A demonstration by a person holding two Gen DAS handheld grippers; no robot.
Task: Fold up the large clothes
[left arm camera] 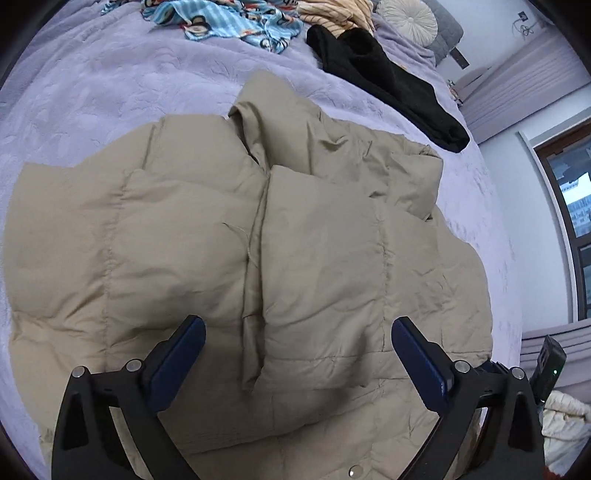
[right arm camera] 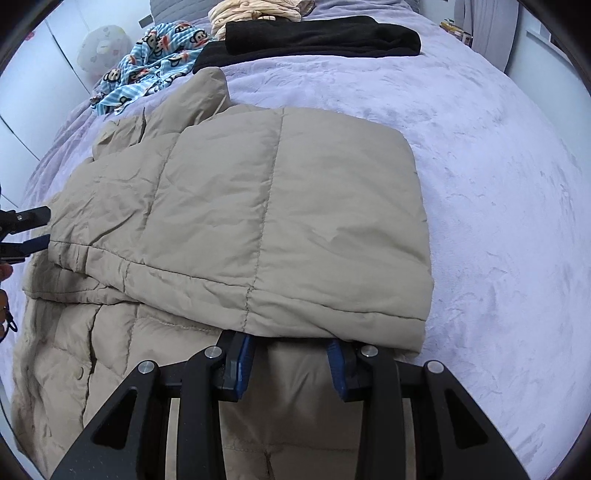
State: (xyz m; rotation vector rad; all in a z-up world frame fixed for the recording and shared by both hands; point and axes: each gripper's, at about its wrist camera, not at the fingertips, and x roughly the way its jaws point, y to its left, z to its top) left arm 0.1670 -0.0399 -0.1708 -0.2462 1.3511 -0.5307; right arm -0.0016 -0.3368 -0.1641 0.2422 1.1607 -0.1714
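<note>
Left wrist view: my left gripper [left arm camera: 298, 354] hangs over the tan puffer jacket [left arm camera: 240, 236], jaws spread wide, nothing between the pads. The jacket fills the middle and lower frame, lying on the lavender bed [left arm camera: 110, 92]. A folded-in panel lies on top right of centre, and the collar bunches toward upper centre. A snap button [left arm camera: 355, 471] shows at bottom centre. Black garment [left arm camera: 388, 85] at upper right, well apart from the jacket; cartoon-print blue cloth [left arm camera: 229, 22] at top centre.

Right wrist view: my right gripper [right arm camera: 291, 354] sits at bottom centre, jaws partly closed. Its fingertips disappear under the near hem of the folded-over jacket panel [right arm camera: 280, 206], with tan fabric between the blue pads; I read it as pinching jacket cloth, though the contact itself is hidden. The panel lies flat across the centre of the frame, its right edge on bare bed. My left gripper shows at the left edge, mid-height, just beside the panel's far corner.

Step in hand, as I judge it: one side is folded in and laid down, the left side let go. Next move calls for freeing the right gripper, smoothing, then taking the lower hem to fold lengthwise. Puffy fill may spring back.
</note>
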